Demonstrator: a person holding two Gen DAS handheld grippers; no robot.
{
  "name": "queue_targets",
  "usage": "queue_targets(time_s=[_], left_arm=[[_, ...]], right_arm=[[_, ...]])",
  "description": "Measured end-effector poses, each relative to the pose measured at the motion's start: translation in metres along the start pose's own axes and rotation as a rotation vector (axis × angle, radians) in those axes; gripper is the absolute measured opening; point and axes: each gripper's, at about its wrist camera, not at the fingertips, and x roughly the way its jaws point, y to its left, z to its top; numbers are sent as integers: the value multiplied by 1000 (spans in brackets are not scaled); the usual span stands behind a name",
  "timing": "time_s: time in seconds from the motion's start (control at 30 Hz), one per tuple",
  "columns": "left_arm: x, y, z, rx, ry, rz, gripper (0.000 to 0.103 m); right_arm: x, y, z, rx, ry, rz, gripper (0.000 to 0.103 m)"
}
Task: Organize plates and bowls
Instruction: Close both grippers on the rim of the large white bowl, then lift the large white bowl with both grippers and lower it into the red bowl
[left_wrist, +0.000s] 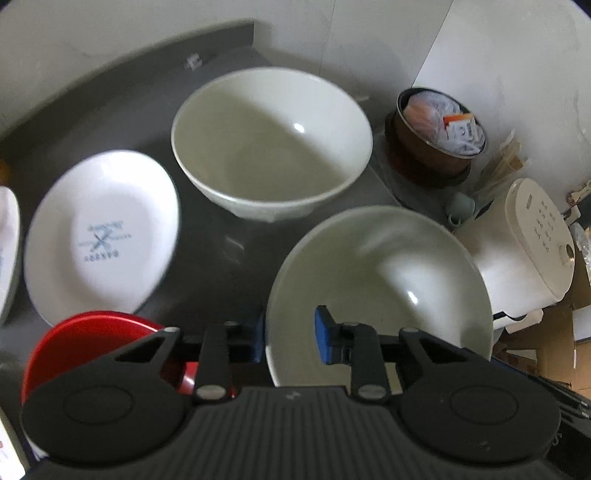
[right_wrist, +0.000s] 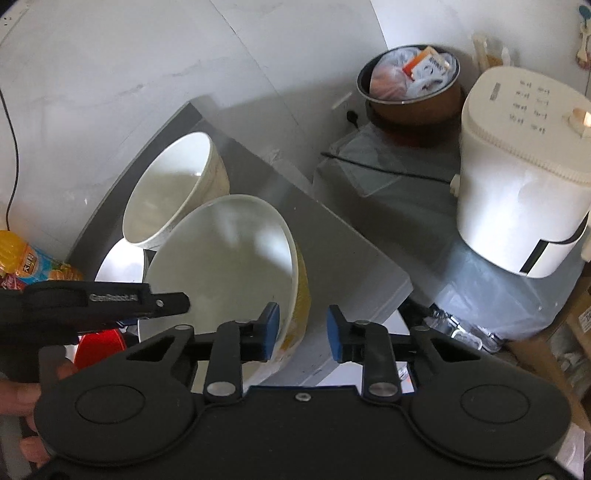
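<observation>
A pale bowl (left_wrist: 380, 280) (right_wrist: 229, 258) stands nearest on the grey table (left_wrist: 221, 258). My left gripper (left_wrist: 291, 338) straddles its left rim, one blue pad outside and one inside, open with a gap to the wall. One of its fingers (right_wrist: 166, 301) shows in the right wrist view. My right gripper (right_wrist: 303, 334) straddles the bowl's right rim, also open. Behind it sits a deeper white bowl (left_wrist: 273, 144) (right_wrist: 173, 192). A white plate with blue print (left_wrist: 103, 236) lies to the left, and a red bowl (left_wrist: 88, 339) (right_wrist: 99, 347) in front of the plate.
A white rice cooker (left_wrist: 532, 251) (right_wrist: 524, 184) and a brown pot with bags (left_wrist: 436, 136) (right_wrist: 413, 85) stand on a lower surface right of the table's edge. An orange juice bottle (right_wrist: 33, 258) is far left. A second plate (left_wrist: 7, 251) shows at the left border.
</observation>
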Motion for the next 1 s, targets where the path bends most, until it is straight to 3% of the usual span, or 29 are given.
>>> queue_targets(time_s=[0.07, 0.23, 0.87, 1.0], left_arm=[[5, 0, 0, -9, 27, 1, 26], [-1, -2, -1, -15, 24, -6, 22], [-76, 23, 3, -82, -90, -32, 13], [-90, 37, 0, -119, -105, -76, 11]], right_arm=[[2, 2, 0, 3, 8, 18, 15], [0, 9, 2, -38, -9, -28, 14], [-46, 43, 3, -106, -122, 48, 14], [-53, 53, -2, -122, -135, 56, 14]])
